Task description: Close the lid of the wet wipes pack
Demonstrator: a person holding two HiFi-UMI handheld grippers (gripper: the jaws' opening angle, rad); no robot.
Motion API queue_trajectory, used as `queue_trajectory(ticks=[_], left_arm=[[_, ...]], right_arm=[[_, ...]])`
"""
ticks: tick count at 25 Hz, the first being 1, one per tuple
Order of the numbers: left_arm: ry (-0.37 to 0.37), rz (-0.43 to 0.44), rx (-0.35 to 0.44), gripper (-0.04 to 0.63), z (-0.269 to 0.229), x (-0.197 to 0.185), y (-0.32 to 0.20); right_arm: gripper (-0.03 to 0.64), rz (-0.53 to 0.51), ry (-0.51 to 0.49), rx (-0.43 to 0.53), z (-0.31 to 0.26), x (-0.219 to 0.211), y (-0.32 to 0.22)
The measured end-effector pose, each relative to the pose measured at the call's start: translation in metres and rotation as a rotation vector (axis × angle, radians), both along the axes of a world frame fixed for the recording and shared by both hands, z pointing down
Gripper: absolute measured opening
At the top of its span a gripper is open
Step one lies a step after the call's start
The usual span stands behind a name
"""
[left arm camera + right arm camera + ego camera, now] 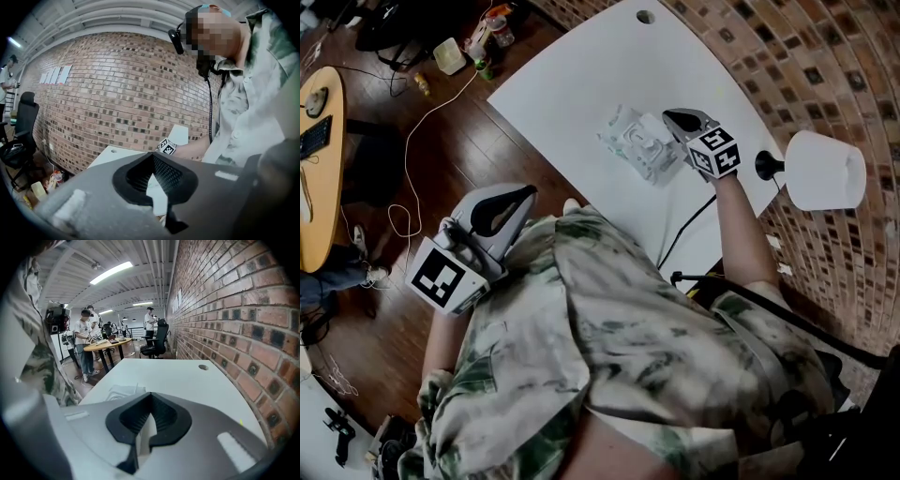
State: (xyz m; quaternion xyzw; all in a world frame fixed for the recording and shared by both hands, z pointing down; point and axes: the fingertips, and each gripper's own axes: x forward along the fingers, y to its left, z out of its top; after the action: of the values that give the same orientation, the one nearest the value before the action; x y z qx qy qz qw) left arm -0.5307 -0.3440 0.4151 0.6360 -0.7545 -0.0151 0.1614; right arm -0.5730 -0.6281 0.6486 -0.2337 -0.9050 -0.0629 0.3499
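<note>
- Left claw (528,191) is down by the person's shirt (609,319), out over the wood floor (441,159) and off the counter, jaws pressed together on nothing
- Right claw (668,115) reaches over the white counter (581,84), its jaws together too and empty
- Wipes pack (637,142) lies crinkled on the counter, just beside that claw's tips; whether they touch, can't tell
- From the right gripper view, the pack (123,392) sits left of the shut tips
- Beyond, a white lamp (825,169) at the counter's right edge, then the brick wall (787,56)
</note>
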Motion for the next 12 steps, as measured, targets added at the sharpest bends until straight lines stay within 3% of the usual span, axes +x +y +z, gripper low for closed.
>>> queue_trajectory(ticks=[12], left_arm=[[0.008, 0.028, -0.020, -0.002, 0.008, 0.008, 0.006]], right_arm=[[0.003, -0.057, 0.025, 0.010, 0.005, 0.023, 0.037]])
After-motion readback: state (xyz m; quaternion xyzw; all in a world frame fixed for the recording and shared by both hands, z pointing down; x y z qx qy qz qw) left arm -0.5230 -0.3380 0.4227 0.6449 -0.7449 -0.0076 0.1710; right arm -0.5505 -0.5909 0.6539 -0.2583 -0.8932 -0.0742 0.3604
